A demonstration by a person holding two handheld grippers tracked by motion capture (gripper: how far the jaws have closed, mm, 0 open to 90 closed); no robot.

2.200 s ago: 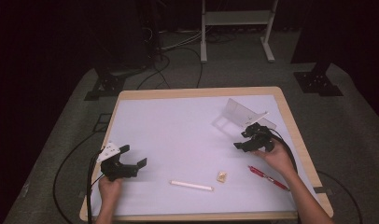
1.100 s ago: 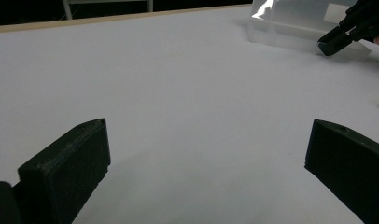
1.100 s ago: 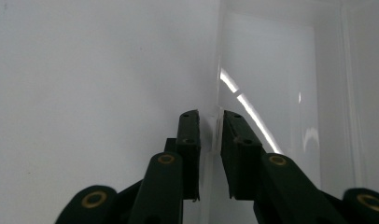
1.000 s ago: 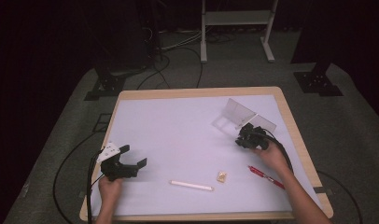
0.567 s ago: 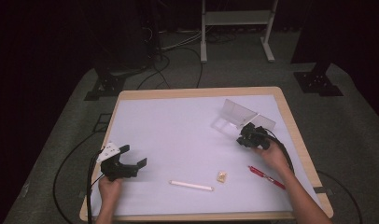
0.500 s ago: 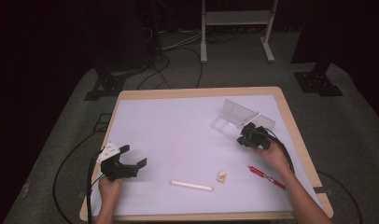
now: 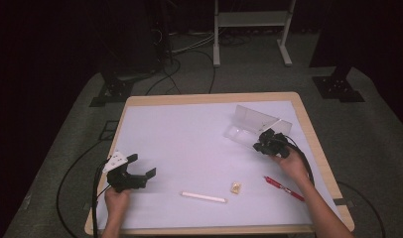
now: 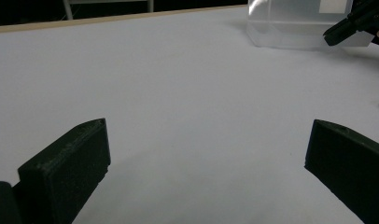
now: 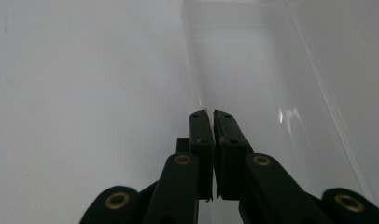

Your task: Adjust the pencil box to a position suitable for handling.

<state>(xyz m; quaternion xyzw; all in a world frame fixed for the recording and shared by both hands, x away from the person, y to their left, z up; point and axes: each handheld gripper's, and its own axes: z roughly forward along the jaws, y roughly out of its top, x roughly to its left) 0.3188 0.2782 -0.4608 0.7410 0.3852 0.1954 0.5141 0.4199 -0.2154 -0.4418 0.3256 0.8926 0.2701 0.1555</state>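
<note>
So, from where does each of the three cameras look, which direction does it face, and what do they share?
High view: fixed above the person's side, looking forward and down on the table; both forearms and both grippers show.
Left gripper view: rides the left gripper, looking low across the table between its wide-apart jaws.
Right gripper view: rides the right gripper, its jaws closed at the clear plastic case's edge.
Shared: the case and the right gripper also show in the left gripper view.
</note>
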